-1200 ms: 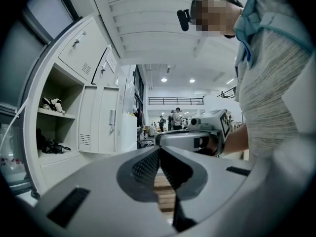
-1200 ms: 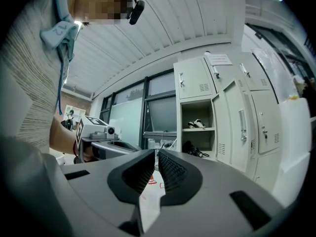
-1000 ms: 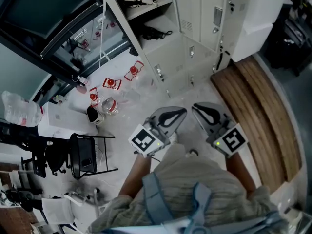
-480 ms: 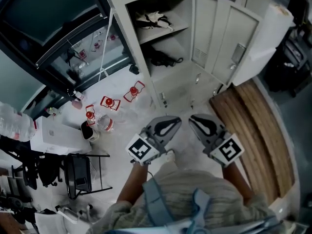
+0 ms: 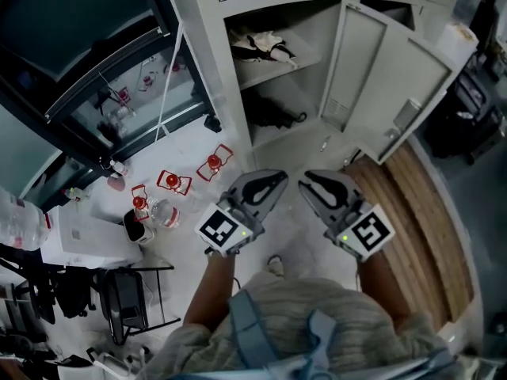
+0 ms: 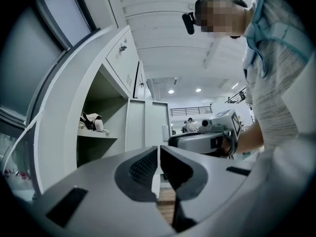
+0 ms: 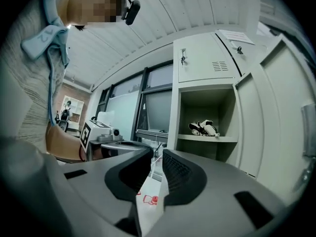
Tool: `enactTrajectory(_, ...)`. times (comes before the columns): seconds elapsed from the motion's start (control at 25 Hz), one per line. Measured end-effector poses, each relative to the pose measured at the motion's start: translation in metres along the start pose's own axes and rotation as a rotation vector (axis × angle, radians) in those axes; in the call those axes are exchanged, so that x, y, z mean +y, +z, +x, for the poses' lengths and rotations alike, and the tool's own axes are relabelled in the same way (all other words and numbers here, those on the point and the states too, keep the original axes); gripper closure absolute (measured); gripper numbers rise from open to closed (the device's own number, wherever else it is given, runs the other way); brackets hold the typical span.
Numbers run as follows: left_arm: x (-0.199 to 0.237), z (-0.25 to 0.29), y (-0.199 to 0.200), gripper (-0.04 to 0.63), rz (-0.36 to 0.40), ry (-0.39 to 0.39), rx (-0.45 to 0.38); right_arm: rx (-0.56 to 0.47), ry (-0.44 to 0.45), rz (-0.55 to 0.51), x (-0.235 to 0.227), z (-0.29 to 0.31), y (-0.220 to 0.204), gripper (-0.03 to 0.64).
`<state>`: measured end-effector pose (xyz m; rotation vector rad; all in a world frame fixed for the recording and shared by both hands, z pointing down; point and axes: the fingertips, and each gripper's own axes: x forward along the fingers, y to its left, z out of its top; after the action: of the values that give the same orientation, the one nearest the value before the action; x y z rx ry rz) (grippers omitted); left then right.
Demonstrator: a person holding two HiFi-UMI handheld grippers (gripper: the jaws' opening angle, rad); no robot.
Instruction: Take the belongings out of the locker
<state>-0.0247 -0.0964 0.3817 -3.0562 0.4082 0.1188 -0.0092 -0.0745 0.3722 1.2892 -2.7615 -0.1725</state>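
Left gripper (image 5: 281,177) jaws shut, right gripper (image 5: 303,179) jaws just opening, both empty; spread wide before reaching bundle (image 5: 265,46) on shelf (image 5: 305,59).

I see the locker (image 5: 212,70) open: a white-and-black bundle (image 5: 265,44) lies on its upper shelf (image 5: 297,62), and a black item (image 5: 275,118) lies below.

Finishes noted.
Pale grey sheet-metal locker (image 5: 372,70): smooth matt paint. Brown wooden boards (image 5: 428,212): grained. Left gripper (image 5: 280,177), right gripper (image 5: 303,180): matt grey plastic.
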Motion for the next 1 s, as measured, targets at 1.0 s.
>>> enactTrajectory(1.0,0.104,0.045,0.027,0.589,0.077,0.195,-0.018,0.035,-0.029,-0.211,-0.134,0.106,0.046,0.506)
